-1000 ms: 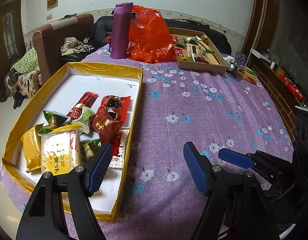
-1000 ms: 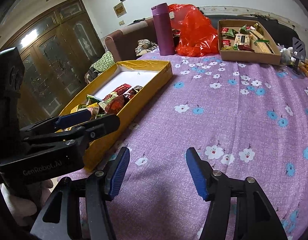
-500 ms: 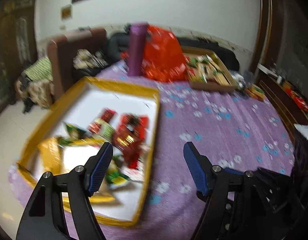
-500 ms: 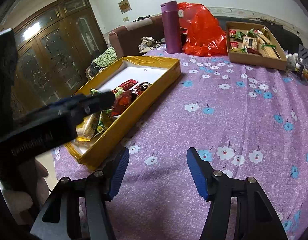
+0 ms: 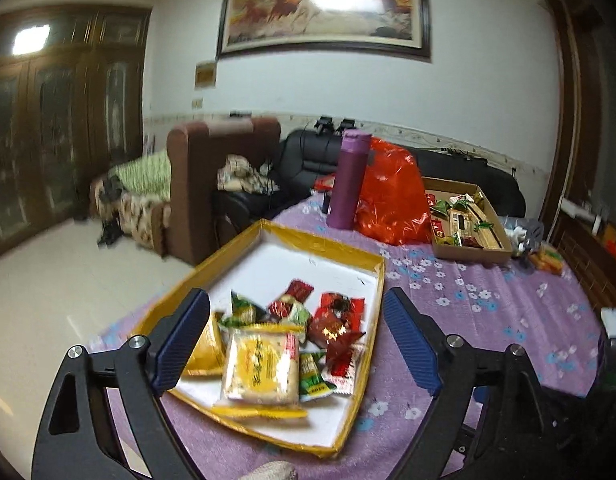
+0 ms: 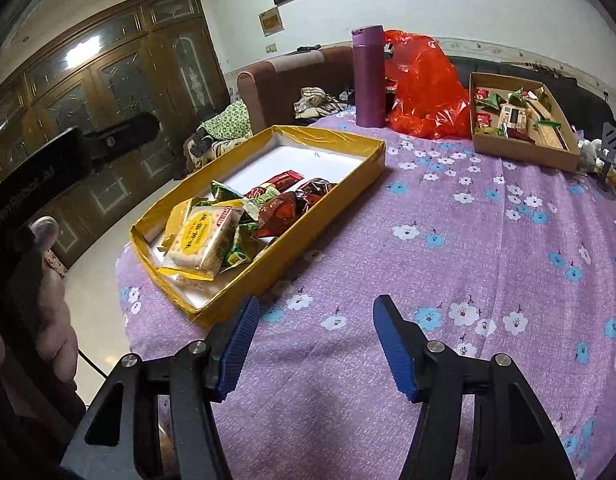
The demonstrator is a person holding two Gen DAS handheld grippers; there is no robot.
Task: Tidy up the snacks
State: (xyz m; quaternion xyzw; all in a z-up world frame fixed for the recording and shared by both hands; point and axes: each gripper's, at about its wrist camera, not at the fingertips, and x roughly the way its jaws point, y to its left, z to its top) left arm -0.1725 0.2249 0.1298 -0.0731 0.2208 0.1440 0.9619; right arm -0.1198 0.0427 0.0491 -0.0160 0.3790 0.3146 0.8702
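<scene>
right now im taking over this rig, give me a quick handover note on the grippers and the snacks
Left gripper: jaws opening, nothing between them, raised over the near end of the yellow box.
Right gripper: open, empty, over bare purple tablecloth.
Snacks: a heap in the yellow box's near end, with the big cracker pack on top; more sit in the brown cardboard tray at the far side, beside the red bag and purple flask.
Done: cannot tell.
Left: nothing is held; sorting between the boxes looks unfinished.

On the desk (image 6: 468,248) before you, the near box (image 6: 340,192) lies left with snack packets (image 6: 227,224) piled in its near end. Behind it stand the flask (image 6: 368,76) and bag (image 6: 424,88); the far box (image 6: 524,148) lies right.
</scene>
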